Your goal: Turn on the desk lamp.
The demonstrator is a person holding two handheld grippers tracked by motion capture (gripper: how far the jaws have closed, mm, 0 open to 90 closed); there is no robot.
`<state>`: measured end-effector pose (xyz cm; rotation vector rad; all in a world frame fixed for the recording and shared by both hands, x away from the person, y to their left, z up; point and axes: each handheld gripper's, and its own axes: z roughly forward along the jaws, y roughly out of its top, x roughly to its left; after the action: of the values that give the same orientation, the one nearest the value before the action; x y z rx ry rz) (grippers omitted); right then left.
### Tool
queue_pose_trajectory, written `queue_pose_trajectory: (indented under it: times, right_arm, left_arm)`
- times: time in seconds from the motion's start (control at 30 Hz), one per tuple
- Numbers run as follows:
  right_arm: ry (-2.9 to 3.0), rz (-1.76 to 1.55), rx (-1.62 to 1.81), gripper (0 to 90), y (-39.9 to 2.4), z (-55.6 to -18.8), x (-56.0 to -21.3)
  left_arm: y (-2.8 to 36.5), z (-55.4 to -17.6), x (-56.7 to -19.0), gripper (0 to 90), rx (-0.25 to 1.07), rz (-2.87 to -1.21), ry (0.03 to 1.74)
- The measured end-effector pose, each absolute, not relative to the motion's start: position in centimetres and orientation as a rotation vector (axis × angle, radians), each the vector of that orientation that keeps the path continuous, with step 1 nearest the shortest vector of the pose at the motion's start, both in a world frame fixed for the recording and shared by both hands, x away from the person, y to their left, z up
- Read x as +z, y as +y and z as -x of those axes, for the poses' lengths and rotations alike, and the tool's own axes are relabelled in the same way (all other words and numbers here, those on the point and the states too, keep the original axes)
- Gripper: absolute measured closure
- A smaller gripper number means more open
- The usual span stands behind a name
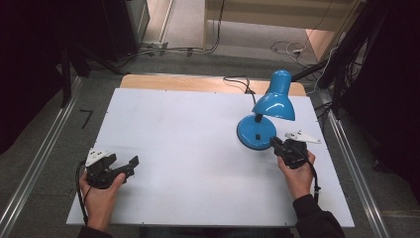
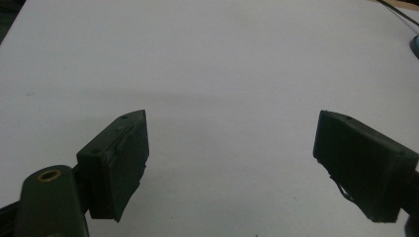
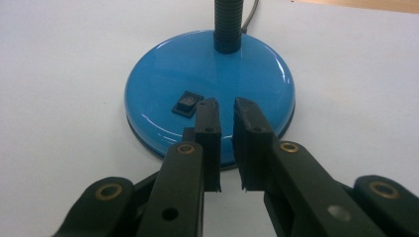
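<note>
A blue desk lamp stands at the table's right: round base (image 1: pixel 256 133), black neck, shade (image 1: pixel 275 101) tilted over it. On the base sits a small black rocker switch (image 3: pixel 188 103). My right gripper (image 1: pixel 273 142) lies at the base's near right edge. In the right gripper view its jaws (image 3: pixel 226 106) hover just over the base rim, right of the switch, almost together with a thin gap and nothing between them. My left gripper (image 1: pixel 124 159) rests at the table's near left, jaws (image 2: pixel 232 118) spread wide over bare white surface.
The white table top (image 1: pixel 188 129) lies on a wooden board. The lamp's black cord (image 1: pixel 242 82) runs off the far edge. Metal rails flank the table on both sides, and cables lie on the floor beyond it.
</note>
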<state>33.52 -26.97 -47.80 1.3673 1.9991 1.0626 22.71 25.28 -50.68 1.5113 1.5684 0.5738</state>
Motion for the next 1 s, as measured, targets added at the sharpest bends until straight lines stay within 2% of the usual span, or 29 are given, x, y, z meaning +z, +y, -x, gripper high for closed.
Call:
queue_pose_trajectory:
  times: [0.3,1.0]
  right_arm:
    - [2.002,-1.365,1.071,87.5,-26.4,-34.1,-47.8]
    - [2.013,-1.350,1.087,87.7,-25.1,-35.2,-48.1]
  left_arm:
    - [25.3,-22.7,-50.7,14.8,0.574,-1.509,1.569]
    - [25.3,-22.7,-50.7,14.7,0.571,-1.507,1.568]
